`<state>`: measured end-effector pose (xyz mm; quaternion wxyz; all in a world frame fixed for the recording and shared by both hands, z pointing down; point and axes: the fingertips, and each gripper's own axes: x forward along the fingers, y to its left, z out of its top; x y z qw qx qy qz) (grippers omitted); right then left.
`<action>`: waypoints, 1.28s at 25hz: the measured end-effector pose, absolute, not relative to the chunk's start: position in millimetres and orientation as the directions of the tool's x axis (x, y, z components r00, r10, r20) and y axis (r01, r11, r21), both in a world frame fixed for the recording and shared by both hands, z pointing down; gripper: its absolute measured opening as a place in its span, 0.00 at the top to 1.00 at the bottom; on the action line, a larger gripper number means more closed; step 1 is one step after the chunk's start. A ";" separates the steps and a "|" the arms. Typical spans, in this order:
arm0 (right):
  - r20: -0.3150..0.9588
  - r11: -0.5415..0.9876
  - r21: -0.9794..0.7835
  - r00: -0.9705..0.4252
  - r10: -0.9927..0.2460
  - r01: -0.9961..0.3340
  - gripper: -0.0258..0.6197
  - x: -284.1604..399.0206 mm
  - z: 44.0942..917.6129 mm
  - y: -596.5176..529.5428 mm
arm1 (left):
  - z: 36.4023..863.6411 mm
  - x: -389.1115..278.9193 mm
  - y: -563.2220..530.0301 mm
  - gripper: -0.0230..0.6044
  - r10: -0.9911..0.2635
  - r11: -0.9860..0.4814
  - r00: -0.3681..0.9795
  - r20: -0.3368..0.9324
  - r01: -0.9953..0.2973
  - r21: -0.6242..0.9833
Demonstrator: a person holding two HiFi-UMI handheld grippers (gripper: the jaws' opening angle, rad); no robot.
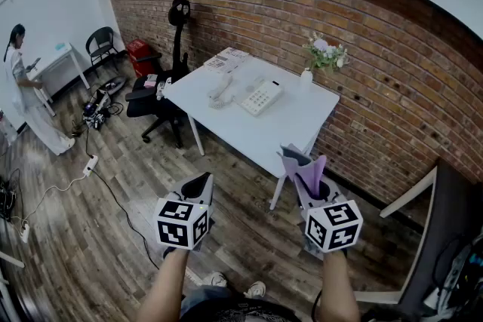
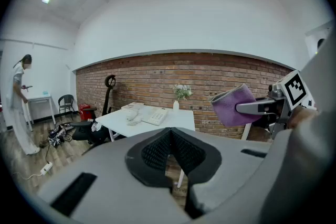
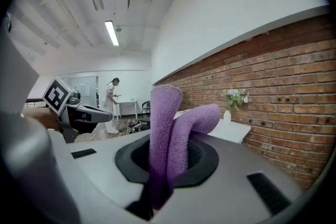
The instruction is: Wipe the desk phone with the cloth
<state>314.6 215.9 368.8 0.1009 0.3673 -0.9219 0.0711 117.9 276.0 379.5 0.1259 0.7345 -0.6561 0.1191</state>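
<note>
Surveying from the head view, both hand-held grippers are found low in the near part of the scene, above the wooden floor (image 1: 113, 237) and well apart from the white table (image 1: 302, 124). The left gripper (image 1: 199, 183) is recorded at the near left; in the left gripper view its black pads (image 2: 157, 152) are seen pressed together at the tips, with nothing held between them. The right gripper (image 1: 304, 176) is recorded at the near right, its jaws pinched on a purple cloth (image 1: 313, 170). In the right gripper view the cloth is seen folded and rising from between the jaws in two lobes, the right one bent over toward the brick wall (image 1: 362, 41). The desk phone (image 1: 261, 96) is noted lying on the table top, toward its far side, with a white handset (image 1: 220, 91) laid beside it on the left. A small white vase (image 1: 306, 76) with pale flowers (image 1: 326, 53) is noted at the far right corner of the table, near the wall, and papers (image 1: 228, 59) are noted at the far left corner. A black office chair (image 1: 155, 98) is placed at the table's left end. A person in white (image 1: 26, 98) is observed at the far left beside a small white side table (image 1: 60, 56). A black chair (image 1: 102, 45) and a red container (image 1: 141, 55) are seen near the far wall.
</note>
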 end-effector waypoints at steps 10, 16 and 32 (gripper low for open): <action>0.264 0.726 -0.058 -0.711 -0.651 -0.686 0.89 315.5 383.5 198.3 | 391.1 120.3 252.9 0.96 -0.927 -0.119 0.120 0.356 -0.993 0.025; 0.287 0.712 -0.058 -0.694 -0.660 -0.700 0.89 293.3 394.2 174.0 | 399.9 101.4 221.7 0.95 -0.921 -0.155 0.159 0.356 -0.987 0.039; 0.336 0.611 -0.063 -0.594 -0.731 -0.789 0.89 195.3 408.1 90.7 | 414.4 1.1 109.6 0.96 -0.875 -0.295 0.306 0.375 -0.951 0.088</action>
